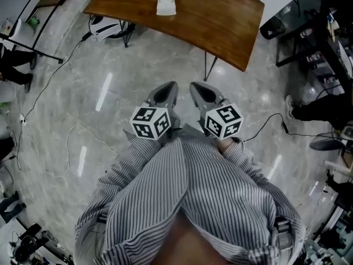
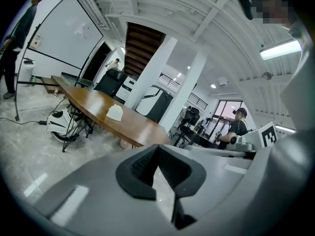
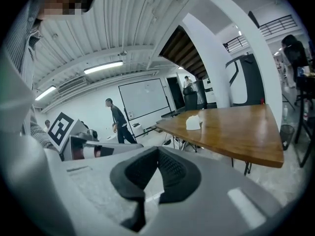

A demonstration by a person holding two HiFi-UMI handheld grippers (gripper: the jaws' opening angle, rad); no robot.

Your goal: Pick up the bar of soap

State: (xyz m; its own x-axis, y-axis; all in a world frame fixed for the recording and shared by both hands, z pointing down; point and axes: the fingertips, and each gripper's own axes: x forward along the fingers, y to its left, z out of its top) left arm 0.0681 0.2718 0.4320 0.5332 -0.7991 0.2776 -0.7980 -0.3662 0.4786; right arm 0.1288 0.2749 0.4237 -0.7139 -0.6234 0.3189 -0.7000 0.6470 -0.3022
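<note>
Pointing forward and a little downward, the left gripper (image 1: 170, 85) and the right gripper (image 1: 194, 86) sat side by side in front of the person's chest. Each had its jaws pressed together on nothing, the dark pads meeting at the tips. The bar of soap (image 1: 166, 3) lay well apart from both, straight ahead across a stretch of pale marble floor (image 1: 132, 76). It was a small white block on the brown wooden bench (image 1: 220, 21), set well in from the edge nearest the person. From the head view it sat slightly left of the gap between the two grippers, so the left gripper seemed marginally better lined up. Its longer side appeared to run away from the person, though it was too small to be sure. Both arms were bent and tucked in close, the striped sleeves (image 1: 138, 175) drawn against the body and a marker cube behind each gripper, so reaching the soap would probably call for stepping closer first.
</note>
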